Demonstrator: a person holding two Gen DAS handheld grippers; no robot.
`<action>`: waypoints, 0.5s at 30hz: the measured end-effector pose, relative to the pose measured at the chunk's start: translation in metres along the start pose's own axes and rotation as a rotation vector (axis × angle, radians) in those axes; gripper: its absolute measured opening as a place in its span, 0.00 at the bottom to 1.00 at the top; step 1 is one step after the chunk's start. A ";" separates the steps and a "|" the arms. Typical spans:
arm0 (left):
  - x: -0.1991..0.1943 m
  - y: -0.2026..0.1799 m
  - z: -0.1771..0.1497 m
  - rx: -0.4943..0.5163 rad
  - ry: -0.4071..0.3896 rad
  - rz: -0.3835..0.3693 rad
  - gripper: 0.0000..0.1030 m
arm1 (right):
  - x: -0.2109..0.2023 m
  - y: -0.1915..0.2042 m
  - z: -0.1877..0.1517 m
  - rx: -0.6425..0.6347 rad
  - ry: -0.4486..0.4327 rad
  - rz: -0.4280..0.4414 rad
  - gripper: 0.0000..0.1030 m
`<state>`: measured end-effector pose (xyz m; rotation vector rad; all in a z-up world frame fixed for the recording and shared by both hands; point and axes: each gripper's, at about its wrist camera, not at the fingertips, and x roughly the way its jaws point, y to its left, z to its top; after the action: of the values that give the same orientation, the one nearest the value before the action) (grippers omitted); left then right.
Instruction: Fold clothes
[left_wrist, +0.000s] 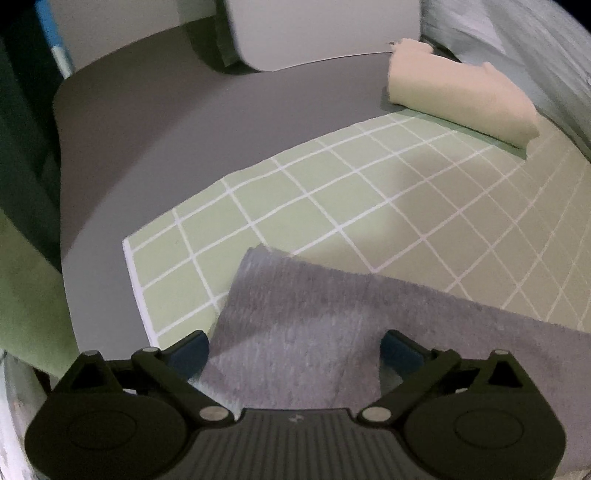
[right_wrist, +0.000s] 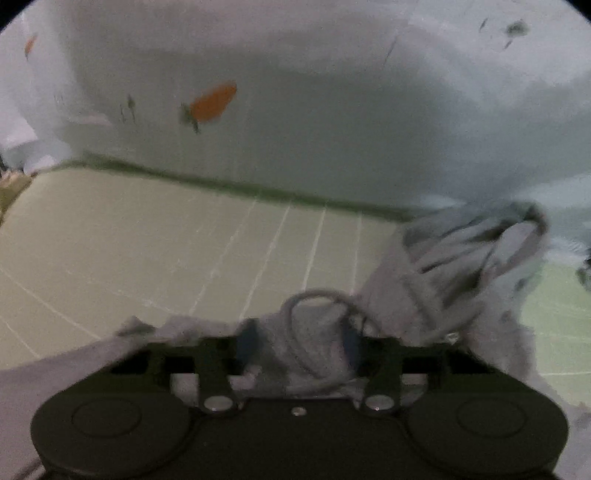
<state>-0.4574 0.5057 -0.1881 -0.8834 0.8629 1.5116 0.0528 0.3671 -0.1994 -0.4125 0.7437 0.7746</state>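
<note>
The whole right wrist view is smeared by motion blur. The white grid lines on the green mat (right_wrist: 147, 236) fade out toward its left side, and the orange mark (right_wrist: 213, 102) on the pale fabric (right_wrist: 332, 110) across the top of the frame is too soft to identify. At lower centre the grey garment (right_wrist: 443, 266) bunches over the right gripper (right_wrist: 299, 341), hiding most of both blue pads; a cord loop (right_wrist: 317, 295) drops behind the gripper body.

In the left wrist view, the grey cloth (left_wrist: 295, 332) runs under the gripper body at the bottom and off the right edge. The folded cream cloth (left_wrist: 454, 99) covers the mat's far corner. The striped fabric (left_wrist: 517, 44) at upper right is blurred and cut by the frame.
</note>
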 end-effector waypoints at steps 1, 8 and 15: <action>0.000 0.001 -0.001 -0.010 0.003 -0.001 0.98 | 0.004 -0.002 -0.001 -0.005 0.012 0.001 0.09; 0.000 0.005 -0.001 -0.011 0.003 -0.009 0.98 | -0.089 -0.030 -0.022 0.048 -0.137 -0.038 0.08; -0.001 0.010 -0.003 0.003 -0.004 -0.027 0.98 | -0.141 -0.063 -0.067 0.130 -0.080 -0.101 0.08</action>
<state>-0.4675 0.5016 -0.1884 -0.8864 0.8474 1.4880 0.0016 0.2190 -0.1367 -0.2976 0.6884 0.6410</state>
